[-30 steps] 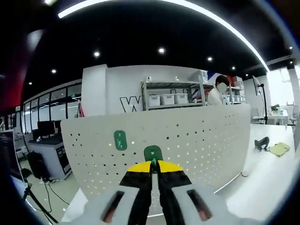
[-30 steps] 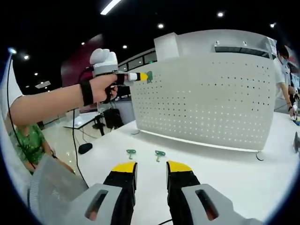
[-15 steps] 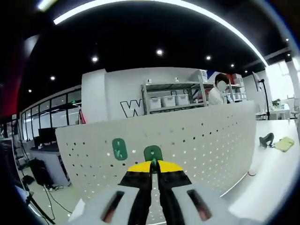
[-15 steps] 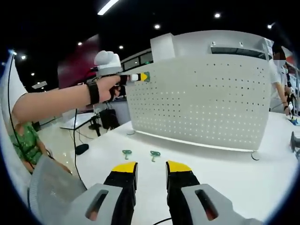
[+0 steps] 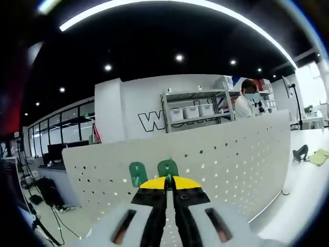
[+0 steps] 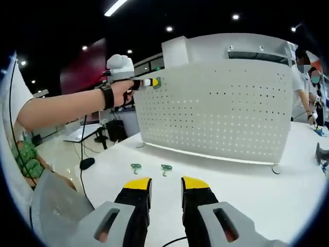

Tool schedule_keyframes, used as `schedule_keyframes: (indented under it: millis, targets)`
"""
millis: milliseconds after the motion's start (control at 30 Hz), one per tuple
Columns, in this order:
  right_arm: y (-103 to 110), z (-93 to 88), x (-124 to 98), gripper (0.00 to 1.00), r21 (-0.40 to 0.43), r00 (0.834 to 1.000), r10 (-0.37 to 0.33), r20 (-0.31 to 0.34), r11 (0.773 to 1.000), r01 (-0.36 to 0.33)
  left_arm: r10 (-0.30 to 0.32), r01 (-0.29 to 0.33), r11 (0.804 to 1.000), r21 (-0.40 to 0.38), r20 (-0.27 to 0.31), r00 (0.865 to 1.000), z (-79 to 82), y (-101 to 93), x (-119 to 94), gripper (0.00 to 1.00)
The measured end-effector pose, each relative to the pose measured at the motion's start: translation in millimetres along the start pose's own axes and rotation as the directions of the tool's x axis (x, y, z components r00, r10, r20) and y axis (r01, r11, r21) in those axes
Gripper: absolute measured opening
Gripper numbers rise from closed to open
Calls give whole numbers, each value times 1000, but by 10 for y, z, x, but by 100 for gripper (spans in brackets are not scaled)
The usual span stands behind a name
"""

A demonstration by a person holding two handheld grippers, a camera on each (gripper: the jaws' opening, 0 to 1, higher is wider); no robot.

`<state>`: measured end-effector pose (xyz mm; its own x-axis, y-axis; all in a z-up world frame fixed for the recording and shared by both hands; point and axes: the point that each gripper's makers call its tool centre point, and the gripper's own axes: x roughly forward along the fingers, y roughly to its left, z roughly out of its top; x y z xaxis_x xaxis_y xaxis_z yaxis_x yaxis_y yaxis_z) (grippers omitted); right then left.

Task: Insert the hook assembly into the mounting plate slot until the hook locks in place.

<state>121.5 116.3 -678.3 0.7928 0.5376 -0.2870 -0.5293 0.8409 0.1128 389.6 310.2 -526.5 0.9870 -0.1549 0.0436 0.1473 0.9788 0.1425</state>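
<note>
Hook (image 5: pixel 167 168) is pinched in my left gripper (image 5: pixel 166 181) near the plate (image 6: pixel 216 110) top; I keep it square to the slot. Right gripper (image 6: pixel 163 184) fingers are spread over the desk (image 6: pixel 247 180).

Ahead of my right gripper (image 6: pixel 159 186) the white surface (image 6: pixel 247 190) lies open up to the upright perforated plate (image 6: pixel 221 116), which walls off the far side. Two green hooks (image 6: pixel 150 168) lie on it between my gripper and that plate. My left gripper (image 5: pixel 166 186) sits close against the plate's upper edge, a mounted green hook (image 5: pixel 137 173) just beside it.
</note>
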Motion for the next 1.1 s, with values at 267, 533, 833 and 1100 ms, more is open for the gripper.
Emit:
schedule_keyframes:
  millis: [267,533,833,1100]
  targets:
    - [-40,10,-2,23,-1,1000,-9,-6,1000,9,-6,6,1000,20,4,1000,32,-35,118,3]
    - [-67,34,-16,22,-3,1000,-17,-5,1000,16,0,0,1000,20,-4,1000,-3,-27,184,3]
    - [-87,43,5,22,11,1000,-24,-2,1000,24,12,-12,1000,-2,1,1000,-9,-16,219,3]
    - [-130,31,-13,22,22,999,-39,0,999,39,20,-20,1000,-1,-16,1000,-45,-41,266,4]
